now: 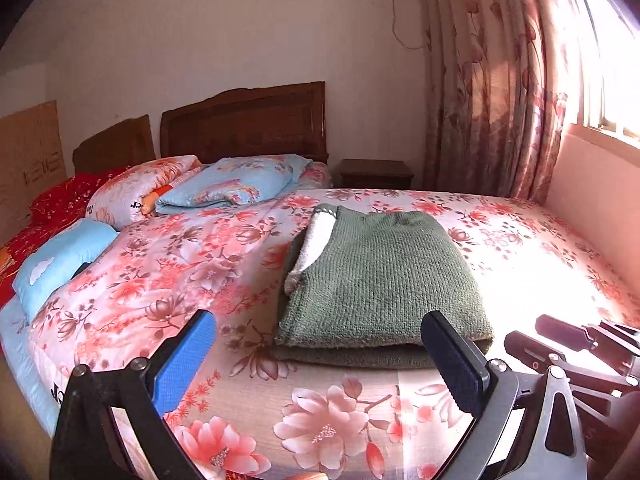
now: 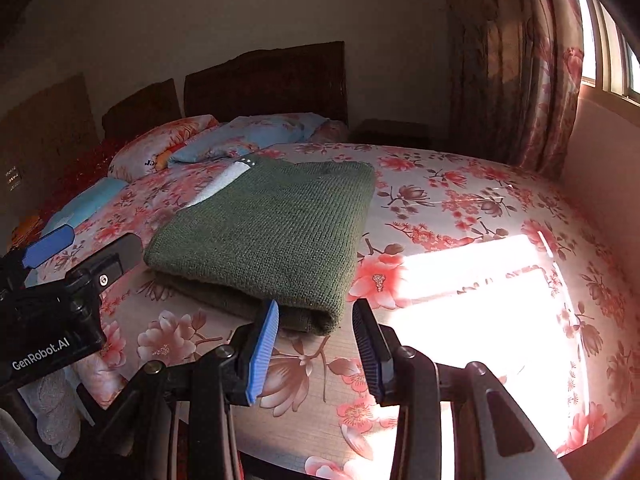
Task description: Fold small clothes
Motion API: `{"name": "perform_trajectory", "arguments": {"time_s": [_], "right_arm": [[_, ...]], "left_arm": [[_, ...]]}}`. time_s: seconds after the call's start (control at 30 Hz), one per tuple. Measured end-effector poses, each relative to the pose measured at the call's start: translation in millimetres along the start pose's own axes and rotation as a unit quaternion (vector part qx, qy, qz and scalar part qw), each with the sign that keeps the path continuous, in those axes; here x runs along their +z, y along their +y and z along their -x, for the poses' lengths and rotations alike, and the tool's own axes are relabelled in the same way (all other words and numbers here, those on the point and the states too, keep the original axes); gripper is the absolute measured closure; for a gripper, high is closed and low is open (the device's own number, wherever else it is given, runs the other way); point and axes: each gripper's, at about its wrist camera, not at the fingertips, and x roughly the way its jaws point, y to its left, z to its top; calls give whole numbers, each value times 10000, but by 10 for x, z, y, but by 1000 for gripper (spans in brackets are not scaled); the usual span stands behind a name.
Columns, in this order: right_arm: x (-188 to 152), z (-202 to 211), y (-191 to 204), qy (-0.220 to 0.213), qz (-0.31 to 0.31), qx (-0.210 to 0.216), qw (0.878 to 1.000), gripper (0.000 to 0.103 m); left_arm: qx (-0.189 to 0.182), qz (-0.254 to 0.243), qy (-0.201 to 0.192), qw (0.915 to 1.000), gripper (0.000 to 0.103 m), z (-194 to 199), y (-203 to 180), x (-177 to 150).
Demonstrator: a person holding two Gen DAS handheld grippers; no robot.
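Room: pale plastered walls are seen behind a bed, with daylight falling in a bright patch on its right side.
Red cloth: a red fabric with fine gold specks is laid at the far left edge of the bed.
Blue pillow: a smooth, light blue cushion with a white cloud shape is placed at the left, beside the quilt.
Headboard: dark carved wood panels are set against the wall.
Pillows: a plump floral pillow and a rumpled blue quilted cover are piled below the headboard.
Quilt: a soft bedcover printed with pink and brown blossoms is spread over the bed.
Left hand-held gripper: its jaws are held wide apart, nothing between them; one ribbed blue pad and one dark textured pad are seen just short of the sweater's near edge.
Sweater: a coarse-knit green sweater is folded into a thick rectangle in the middle of the quilt, a white fleecy strip showing along its left side.
Right hand-held gripper: its jaws are parted and empty, close to the sweater's near right corner; whether it is touched cannot be told.
Nightstand: a dark wooden cabinet is placed right of the headboard.
Curtain: a pleated, floral pink drape is hung beside the window.
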Motion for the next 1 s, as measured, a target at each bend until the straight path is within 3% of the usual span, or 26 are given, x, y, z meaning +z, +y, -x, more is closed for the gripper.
{"name": "perform_trajectory", "arguments": {"time_s": [1.0], "right_arm": [[17, -101, 143, 99, 269, -95, 9995, 64]], "left_arm": [[-215, 84, 181, 9996, 0, -44, 39, -38]]}}
